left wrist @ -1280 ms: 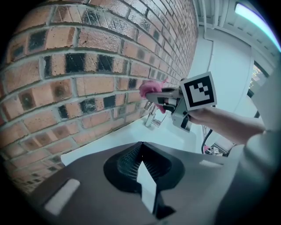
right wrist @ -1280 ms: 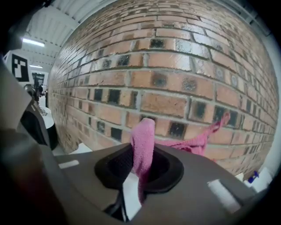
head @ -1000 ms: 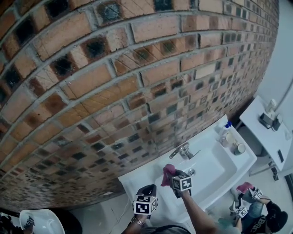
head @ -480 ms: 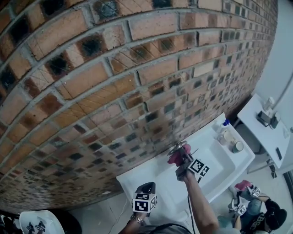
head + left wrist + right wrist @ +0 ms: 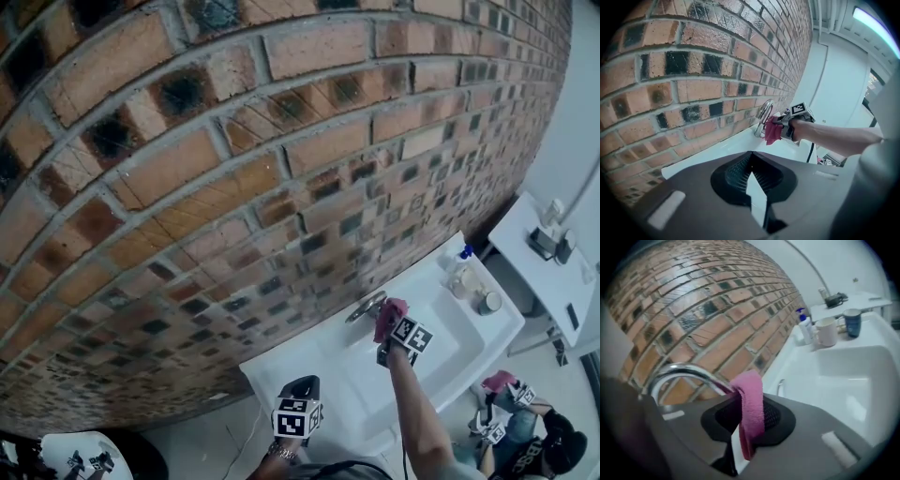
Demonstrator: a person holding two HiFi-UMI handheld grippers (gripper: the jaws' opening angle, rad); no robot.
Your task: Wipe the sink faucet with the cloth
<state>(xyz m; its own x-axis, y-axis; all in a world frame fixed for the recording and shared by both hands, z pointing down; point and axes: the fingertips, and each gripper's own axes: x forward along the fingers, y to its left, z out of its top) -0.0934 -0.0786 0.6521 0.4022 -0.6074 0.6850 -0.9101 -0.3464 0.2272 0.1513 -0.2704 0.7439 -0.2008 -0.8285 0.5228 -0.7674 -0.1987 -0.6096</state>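
A chrome faucet (image 5: 364,307) stands at the back of a white sink (image 5: 450,361) against the brick wall. My right gripper (image 5: 392,323) is shut on a pink cloth (image 5: 388,314) and holds it against the spout's outer end. In the right gripper view the cloth (image 5: 751,404) hangs folded between the jaws, touching the curved spout (image 5: 684,373). My left gripper (image 5: 298,398) hovers near the sink's front left corner, shut and empty. From the left gripper view I see the faucet (image 5: 764,115), the cloth (image 5: 772,132) and the right gripper's marker cube (image 5: 799,110) ahead.
A soap bottle (image 5: 804,326), a white mug (image 5: 826,331) and a blue mug (image 5: 851,320) stand on the sink's far right rim. A white side table (image 5: 544,272) with small items is further right. Another person with grippers (image 5: 506,412) crouches at the lower right.
My right gripper carried the cloth from over the basin up to the faucet, then slid it right toward the spout's end. The left gripper stayed put.
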